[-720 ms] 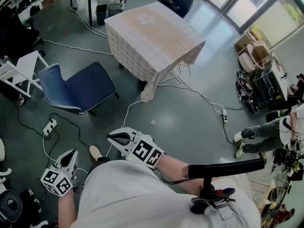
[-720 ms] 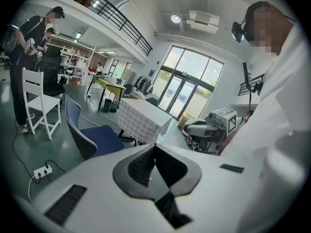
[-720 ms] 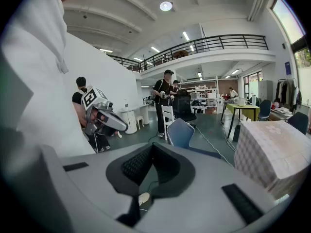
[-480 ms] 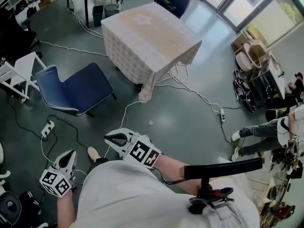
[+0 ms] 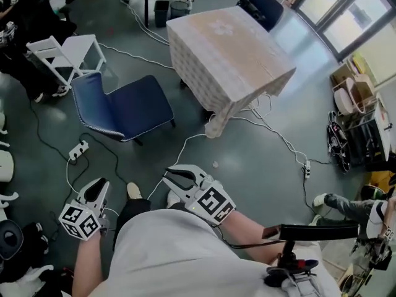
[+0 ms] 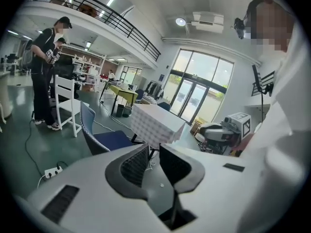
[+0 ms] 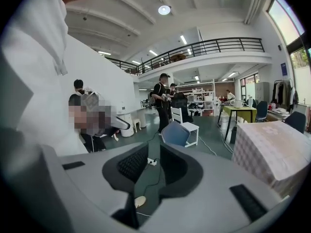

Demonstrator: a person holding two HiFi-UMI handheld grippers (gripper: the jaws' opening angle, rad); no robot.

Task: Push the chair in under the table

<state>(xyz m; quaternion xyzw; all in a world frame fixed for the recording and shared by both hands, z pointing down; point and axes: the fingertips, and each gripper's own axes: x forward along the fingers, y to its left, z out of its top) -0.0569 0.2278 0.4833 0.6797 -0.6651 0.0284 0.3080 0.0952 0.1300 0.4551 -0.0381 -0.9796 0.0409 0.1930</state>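
A blue chair [image 5: 127,107] stands on the grey floor, pulled out to the left of the square table [image 5: 232,51] with its pale chequered cloth. The chair's backrest faces away from the table. Both grippers are held close to my body, well short of the chair. My left gripper [image 5: 94,192] is at the lower left, and my right gripper [image 5: 178,178] is nearer the middle. Each shows a narrow gap between its pads with nothing in it. The left gripper [image 6: 154,149] looks toward the chair [image 6: 104,140] and table [image 6: 155,125]. The right gripper [image 7: 154,149] points at the chair [image 7: 176,134].
Cables and a power strip [image 5: 77,151] lie on the floor between me and the chair. A white chair [image 5: 71,51] stands to the chair's left, with people near it. Bins [image 5: 162,11] and a dark chair [image 5: 266,8] are beyond the table. A person's legs [image 5: 346,206] show at the right.
The head view has swung, so the chair and table now sit further right and lower in the picture. Both grippers remain near my body with their jaws unchanged.
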